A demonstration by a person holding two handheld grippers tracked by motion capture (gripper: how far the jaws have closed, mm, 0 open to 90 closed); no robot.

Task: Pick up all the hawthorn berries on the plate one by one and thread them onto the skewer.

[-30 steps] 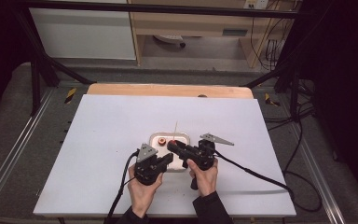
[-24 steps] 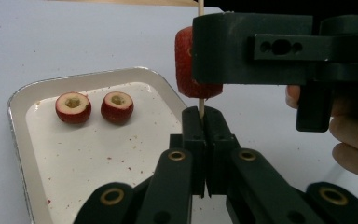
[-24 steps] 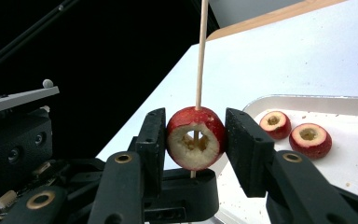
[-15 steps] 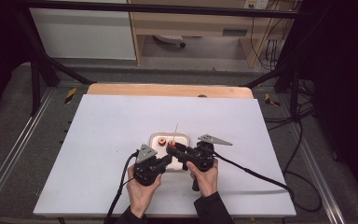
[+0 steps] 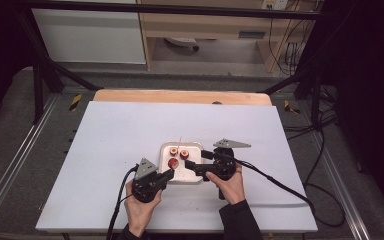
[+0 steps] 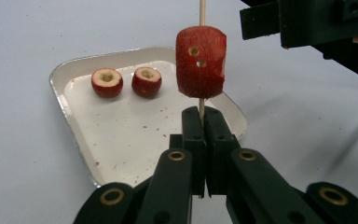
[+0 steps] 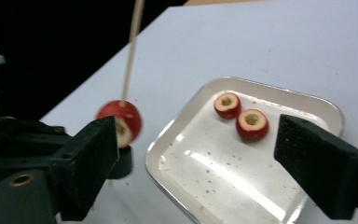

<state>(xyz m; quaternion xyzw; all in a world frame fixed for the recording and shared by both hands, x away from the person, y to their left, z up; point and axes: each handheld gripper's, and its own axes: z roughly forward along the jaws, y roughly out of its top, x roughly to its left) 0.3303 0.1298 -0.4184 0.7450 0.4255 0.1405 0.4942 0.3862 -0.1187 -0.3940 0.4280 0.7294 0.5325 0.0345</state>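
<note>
**Skewer with one red fruit piece, held upright beside the tray**

Skewer (image 6: 202, 11): thin wooden stick, upright, its lower end pinched between the pressed-together jaws of the left gripper (image 6: 204, 122). A red fruit piece (image 6: 201, 68), cored, with two small holes in its skin, is threaded on it just above those jaws. In the high view the left gripper (image 5: 167, 173) sits at the tray's near left corner.

Right gripper (image 7: 193, 154): jaws have just been opening and stand spread wide, nothing between them; the skewered fruit piece (image 7: 121, 122) is beside its left jaw, apart from it.

Tray (image 6: 70, 74): white, shallow, rounded corners, on the white table (image 5: 105, 130). Contents: two cored red fruit pieces (image 6: 106, 82) and (image 6: 146, 81), side by side, plus scattered red specks.
</note>
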